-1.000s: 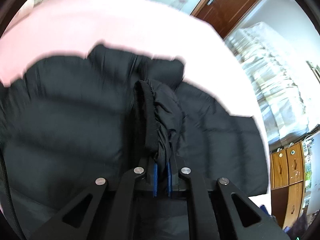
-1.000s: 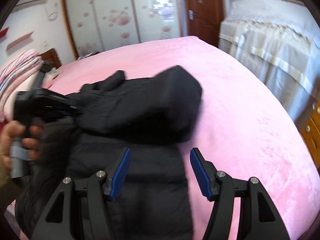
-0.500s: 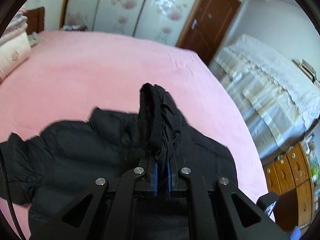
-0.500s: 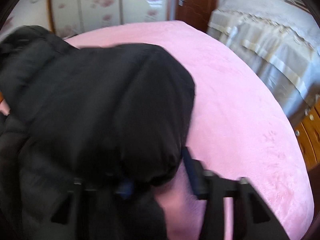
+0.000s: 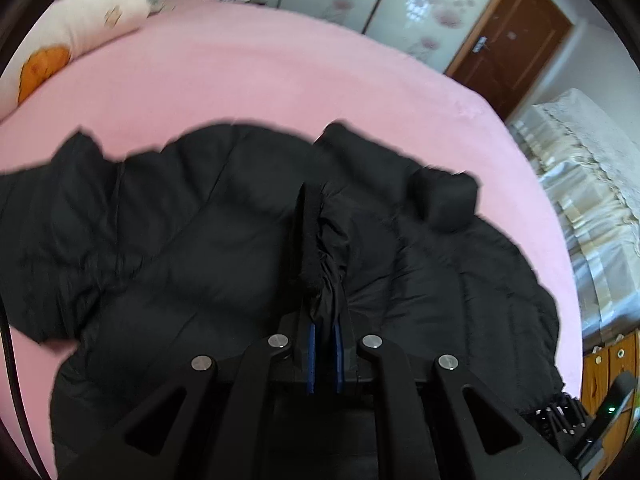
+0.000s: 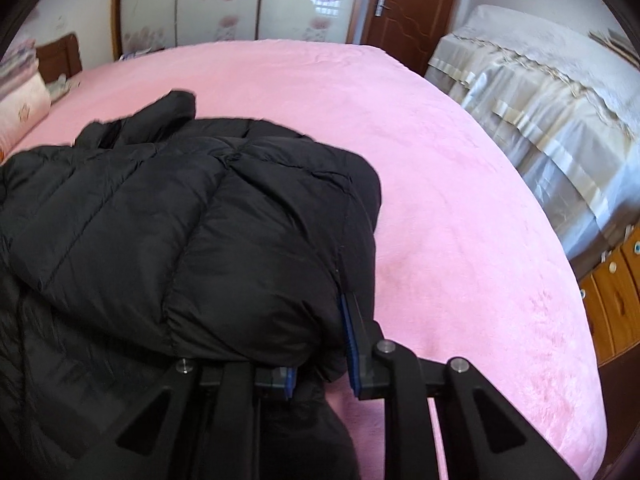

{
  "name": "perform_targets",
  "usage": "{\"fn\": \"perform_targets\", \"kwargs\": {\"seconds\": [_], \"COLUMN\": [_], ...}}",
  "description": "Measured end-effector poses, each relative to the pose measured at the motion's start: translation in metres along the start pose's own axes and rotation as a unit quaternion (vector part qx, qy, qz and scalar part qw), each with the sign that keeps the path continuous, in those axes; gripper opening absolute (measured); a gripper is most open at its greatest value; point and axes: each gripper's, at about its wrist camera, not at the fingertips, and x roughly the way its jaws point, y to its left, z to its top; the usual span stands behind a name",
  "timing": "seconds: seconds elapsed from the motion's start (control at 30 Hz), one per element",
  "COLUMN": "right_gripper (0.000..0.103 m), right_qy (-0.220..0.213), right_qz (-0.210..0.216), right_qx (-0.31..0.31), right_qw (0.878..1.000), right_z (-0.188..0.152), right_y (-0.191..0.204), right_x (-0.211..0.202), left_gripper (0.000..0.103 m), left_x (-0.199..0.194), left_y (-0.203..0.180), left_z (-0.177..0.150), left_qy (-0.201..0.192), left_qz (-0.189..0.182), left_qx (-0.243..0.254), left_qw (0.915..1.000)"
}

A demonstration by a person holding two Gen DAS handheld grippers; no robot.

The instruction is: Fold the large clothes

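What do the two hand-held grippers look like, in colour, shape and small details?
Both look alike. The left gripper and the right gripper have a matte black frame of angled struts with triangular cut-outs, joined by round silver pivot bolts. Each finger carries a narrow blue pad, ribbed along its edge. A thin black cable runs along the left edge of the left wrist view. No sleeve is visible.

The right tool (image 6: 320,356), open and short of the black jacket (image 6: 168,240) a second ago, has just been closing and now pinches a padded fold at the jacket's right edge. The left tool (image 5: 324,354) has carried its gathered cuff down onto the jacket, toward the pink bed (image 5: 248,80).
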Motion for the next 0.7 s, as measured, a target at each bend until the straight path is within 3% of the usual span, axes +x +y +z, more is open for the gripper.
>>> {"fn": "perform_targets", "kwargs": {"seconds": [0.37,0.43,0.6,0.7], "right_gripper": [0.020,0.028,0.031,0.031], "right_qy": [0.017,0.019,0.031,0.027], "right_qz": [-0.038,-0.033,-0.022,-0.003], "right_qx": [-0.046,-0.045,-0.035,-0.035], "right_qw": [0.998,0.998,0.999,0.999], "right_z": [-0.009,-0.010,-0.014,-0.020], "right_y": [0.016,0.014,0.000,-0.012], "right_x": [0.011,0.009,-0.005,-0.026], "left_gripper": [0.010,0.015,0.056,0.058], "left_x": [0.026,0.026,0.001,-0.022], "left_y": [0.021,0.021,0.031,0.039], "left_z": [-0.015,-0.015,-0.013,-0.009], "left_qy": [0.004,0.005,0.010,0.002], "left_qz": [0.035,0.038,0.009,-0.006], "left_qx": [0.000,0.000,-0.003,-0.002], "left_qw": [0.9994,0.9992,0.9999,1.0000]}}
